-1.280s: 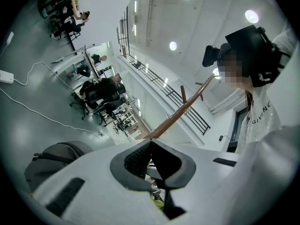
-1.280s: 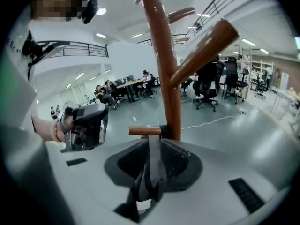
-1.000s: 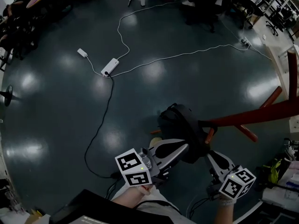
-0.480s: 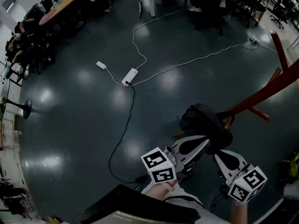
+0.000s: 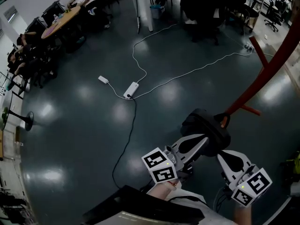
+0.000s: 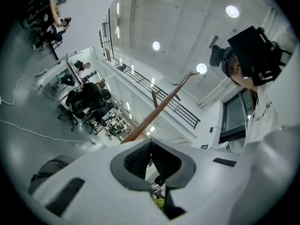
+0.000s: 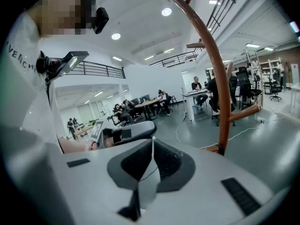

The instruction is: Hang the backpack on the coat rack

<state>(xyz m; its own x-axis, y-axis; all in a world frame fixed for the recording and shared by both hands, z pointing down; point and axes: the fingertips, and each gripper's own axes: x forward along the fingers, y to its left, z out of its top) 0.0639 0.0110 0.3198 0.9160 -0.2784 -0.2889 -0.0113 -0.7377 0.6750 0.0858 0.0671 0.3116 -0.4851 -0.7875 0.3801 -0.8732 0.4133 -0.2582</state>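
Looks steeply down from head height onto the floor (image 5: 70,139), with the left gripper (image 5: 204,138) and right gripper (image 5: 220,155) close at lower right. Rides close behind each gripper's jaws: left tilted up toward the ceiling (image 6: 187,18), right level toward far desks (image 7: 149,104). Shares the coat rack (image 5: 262,76) across all three.

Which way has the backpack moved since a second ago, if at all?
No. The backpack still sits against the coat rack peg, as before. The picture shift is head-camera motion: the floor power strip slides too.
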